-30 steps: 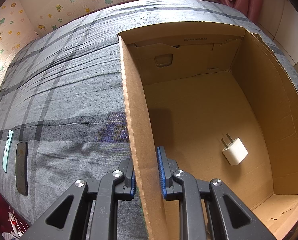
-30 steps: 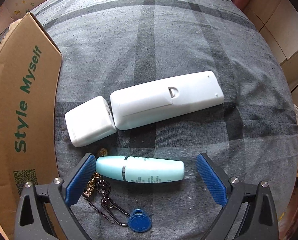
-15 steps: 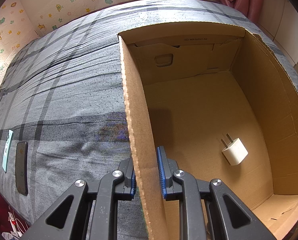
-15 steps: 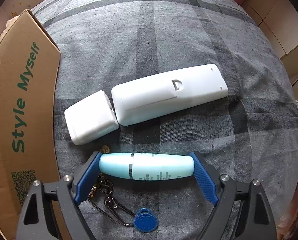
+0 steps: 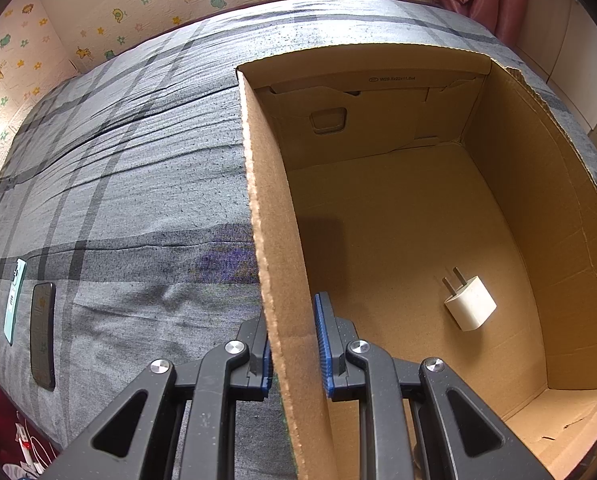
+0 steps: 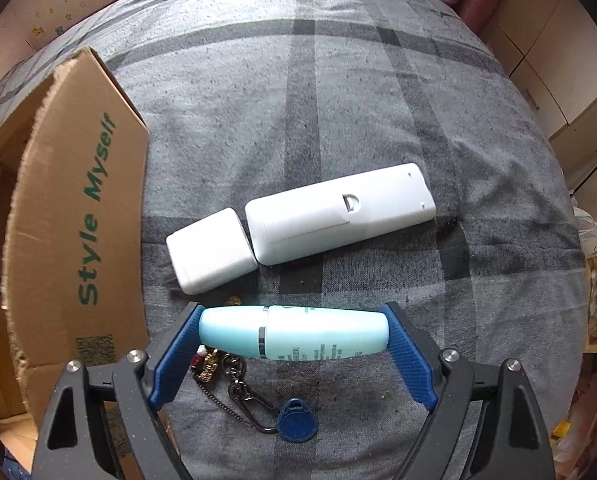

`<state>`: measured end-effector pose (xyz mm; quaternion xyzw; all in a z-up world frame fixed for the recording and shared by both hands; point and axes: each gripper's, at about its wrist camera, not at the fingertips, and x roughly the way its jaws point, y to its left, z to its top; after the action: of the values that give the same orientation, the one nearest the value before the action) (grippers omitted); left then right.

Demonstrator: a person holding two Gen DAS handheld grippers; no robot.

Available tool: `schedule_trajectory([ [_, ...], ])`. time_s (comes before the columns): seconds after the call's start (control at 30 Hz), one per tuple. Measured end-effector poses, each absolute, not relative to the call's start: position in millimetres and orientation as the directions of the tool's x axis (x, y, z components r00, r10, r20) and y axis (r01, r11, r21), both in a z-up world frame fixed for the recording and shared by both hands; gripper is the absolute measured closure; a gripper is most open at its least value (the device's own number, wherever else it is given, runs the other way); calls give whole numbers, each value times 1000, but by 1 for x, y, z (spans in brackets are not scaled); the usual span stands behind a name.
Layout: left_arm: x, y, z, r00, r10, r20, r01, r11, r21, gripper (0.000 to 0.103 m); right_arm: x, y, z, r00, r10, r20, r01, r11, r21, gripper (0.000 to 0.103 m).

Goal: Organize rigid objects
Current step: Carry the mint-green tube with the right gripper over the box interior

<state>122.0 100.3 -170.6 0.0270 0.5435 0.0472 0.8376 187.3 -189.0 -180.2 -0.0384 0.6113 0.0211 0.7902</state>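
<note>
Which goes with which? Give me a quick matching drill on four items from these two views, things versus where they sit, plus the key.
Things:
1. white plug
2. pale blue tube
3. blue key tag
4. box wall

Places:
A. between the left claw's pads
B. on the box floor
C. held end to end in the right claw
D. on the blanket, under the right claw

Pairs: 1-B, 2-C, 3-D, 4-A
</note>
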Motion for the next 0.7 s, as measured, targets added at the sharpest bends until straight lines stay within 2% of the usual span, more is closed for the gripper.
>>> schedule_trajectory([
  [0.7,123,102,-172,405,98,-909,-49,995,85,83,187,-139,-86,365,55,-929,-224,974,-30,12],
])
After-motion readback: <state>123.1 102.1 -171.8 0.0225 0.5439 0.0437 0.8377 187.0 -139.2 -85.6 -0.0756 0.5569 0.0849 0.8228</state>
